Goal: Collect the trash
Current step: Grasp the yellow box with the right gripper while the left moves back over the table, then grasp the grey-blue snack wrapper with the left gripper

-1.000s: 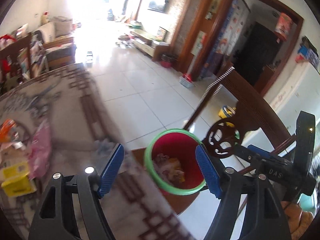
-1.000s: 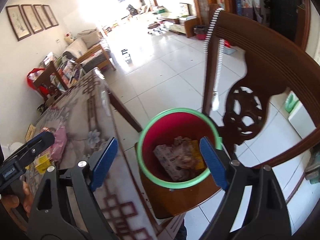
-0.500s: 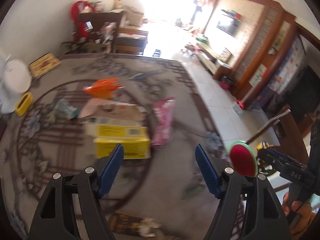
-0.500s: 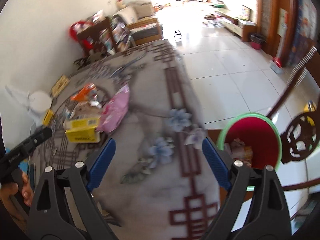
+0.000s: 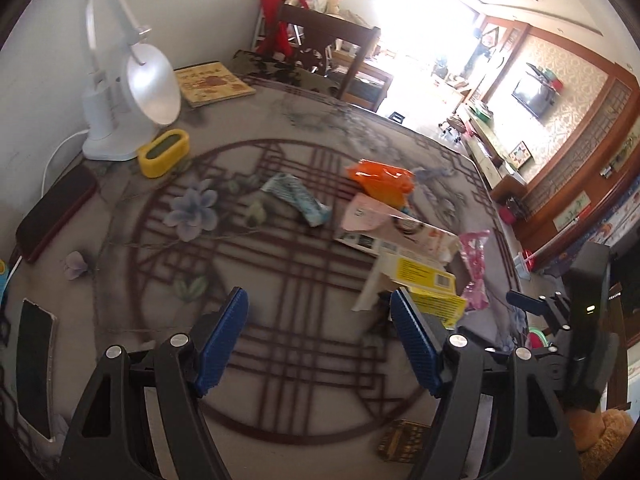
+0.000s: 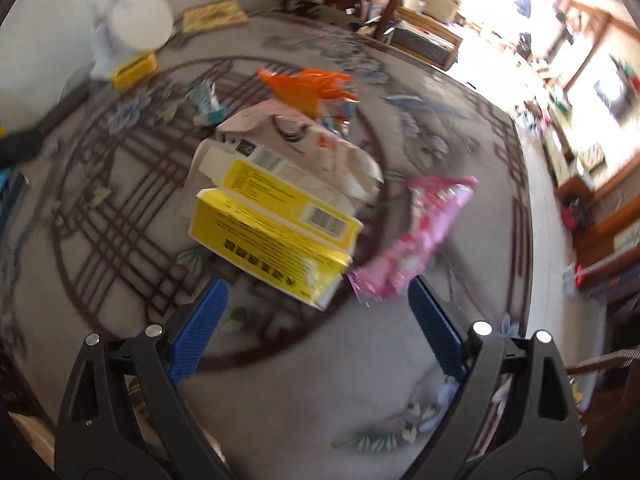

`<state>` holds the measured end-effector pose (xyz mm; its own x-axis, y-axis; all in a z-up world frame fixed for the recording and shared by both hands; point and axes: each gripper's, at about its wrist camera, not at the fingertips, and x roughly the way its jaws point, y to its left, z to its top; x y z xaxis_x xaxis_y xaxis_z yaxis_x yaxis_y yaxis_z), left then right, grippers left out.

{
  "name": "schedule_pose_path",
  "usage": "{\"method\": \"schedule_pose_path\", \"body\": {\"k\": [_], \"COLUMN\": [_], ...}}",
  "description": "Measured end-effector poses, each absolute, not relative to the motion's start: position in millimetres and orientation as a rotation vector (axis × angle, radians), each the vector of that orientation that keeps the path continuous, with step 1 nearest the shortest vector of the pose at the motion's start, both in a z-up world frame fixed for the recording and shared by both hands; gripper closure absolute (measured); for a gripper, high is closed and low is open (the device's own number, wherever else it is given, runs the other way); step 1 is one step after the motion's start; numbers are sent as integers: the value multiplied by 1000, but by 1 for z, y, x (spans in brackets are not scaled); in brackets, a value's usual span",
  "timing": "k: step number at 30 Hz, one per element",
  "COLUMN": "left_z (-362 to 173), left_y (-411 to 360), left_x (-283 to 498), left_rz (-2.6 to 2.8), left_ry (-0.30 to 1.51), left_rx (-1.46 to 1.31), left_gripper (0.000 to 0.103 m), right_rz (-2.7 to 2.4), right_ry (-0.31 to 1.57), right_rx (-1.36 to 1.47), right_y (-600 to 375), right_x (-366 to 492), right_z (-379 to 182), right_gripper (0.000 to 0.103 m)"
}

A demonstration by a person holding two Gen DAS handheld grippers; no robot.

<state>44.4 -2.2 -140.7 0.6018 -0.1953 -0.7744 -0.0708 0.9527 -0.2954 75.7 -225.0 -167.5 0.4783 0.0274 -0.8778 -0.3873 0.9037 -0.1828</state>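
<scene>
Trash lies on the patterned tablecloth (image 5: 280,280): a yellow box (image 6: 272,236), a pink wrapper (image 6: 416,236), a white carton (image 6: 296,144), an orange bag (image 6: 308,84) and a teal wrapper (image 5: 296,198). My right gripper (image 6: 316,328) is open and empty just short of the yellow box. My left gripper (image 5: 320,340) is open and empty over bare cloth, the yellow box (image 5: 428,288) by its right finger. The bin's green rim (image 5: 536,338) peeks past the table's right edge.
A white desk lamp (image 5: 124,92), a yellow clock (image 5: 164,152), a book (image 5: 212,82) and a dark phone (image 5: 56,212) sit at the table's far left. Another phone (image 5: 34,364) lies near left. A small brown packet (image 5: 400,438) lies near the front. A chair (image 5: 320,44) stands behind.
Both grippers swung left from the red bin on the chair to face the table. The right one has come close to the yellow box. Both stayed open and empty.
</scene>
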Motion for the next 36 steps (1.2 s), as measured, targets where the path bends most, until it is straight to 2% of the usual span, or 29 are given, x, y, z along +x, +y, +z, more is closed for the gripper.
{"method": "schedule_pose_path", "body": {"k": [9,11,12,14,15,19,23,28,32,33,34,36], "left_z": [-150,-152,-154,-156,-156,-161,-170,-200,-236,-242,-248,-248], "left_y": [32,33,34,34,33,27,16,2,-6,-8,-10,-15], "left_x": [62,65,69,75,79,103,143,199,231,235,238,239], "left_rz": [-62,-68,-72,-78,-82,-101,-113,-82,-20,-14,-9,6], "left_ry": [940,943,945,947,948,947,958,1027,1116,1129,1141,1112], "left_rx": [-354,-357,-358,-359,-361,-365,-359,-360,-402,-407,-409,-372], "left_gripper": [33,33,33,33,33,33,33,33,50,56,57,63], "right_rz": [242,232,223,201,196,235,285,279,258,252,245,219], "right_ry": [1066,1076,1091,1082,1075,1106,1158,1198,1221,1225,1222,1204], "right_rx": [-737,-739,-734,-737,-724,-526,-209,-31,5,21,30,46], "right_y": [-164,-159,-158,-158,-160,-178,-209,-229,-236,-238,-241,-246], "right_x": [97,101,103,104,103,95,69,33,15,11,7,3], "right_z": [-216,-219,-221,-221,-217,-193,-165,-153,-154,-155,-154,-151], "right_gripper": [14,37,51,61,69,78,79,79,76,69,55,44]}}
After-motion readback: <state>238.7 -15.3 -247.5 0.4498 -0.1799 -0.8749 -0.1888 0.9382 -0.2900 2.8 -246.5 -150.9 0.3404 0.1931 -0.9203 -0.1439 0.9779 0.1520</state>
